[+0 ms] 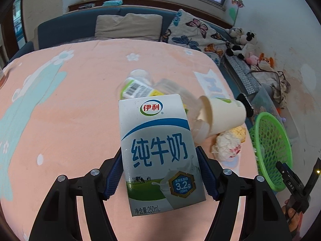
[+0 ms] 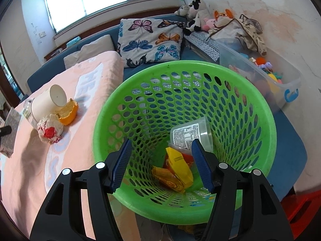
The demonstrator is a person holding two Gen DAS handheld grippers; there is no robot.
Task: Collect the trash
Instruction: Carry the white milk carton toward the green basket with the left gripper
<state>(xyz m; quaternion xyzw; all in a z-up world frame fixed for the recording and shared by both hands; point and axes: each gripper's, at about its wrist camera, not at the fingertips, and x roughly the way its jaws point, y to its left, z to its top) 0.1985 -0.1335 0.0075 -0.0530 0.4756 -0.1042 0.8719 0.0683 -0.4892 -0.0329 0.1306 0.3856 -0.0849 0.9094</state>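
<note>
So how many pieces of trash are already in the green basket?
3 visible in the green basket: a clear plastic cup, a red wrapper under it, a yellow wrapper at the bottom. More may hide beneath.

Glossy printed milk carton [image 1: 160,152] between ribbed blue tool pads [image 1: 113,177]; perforated shiny plastic basket [image 2: 258,108]; soft matt cloth bedspread [image 1: 60,108].

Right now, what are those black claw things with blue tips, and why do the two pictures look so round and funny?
They are grabbers that a person holds, one in each hand. Each carries a tiny wide-eyed camera, which bends the picture. In the left one, the left gripper squeezes a milk carton above the pink bedspread. A paper cup, crumpled wrapper and plastic bottle still lie there. In the right one, the right gripper is open and empty over the green basket, which already holds a yellow packet and a clear cup.
</note>
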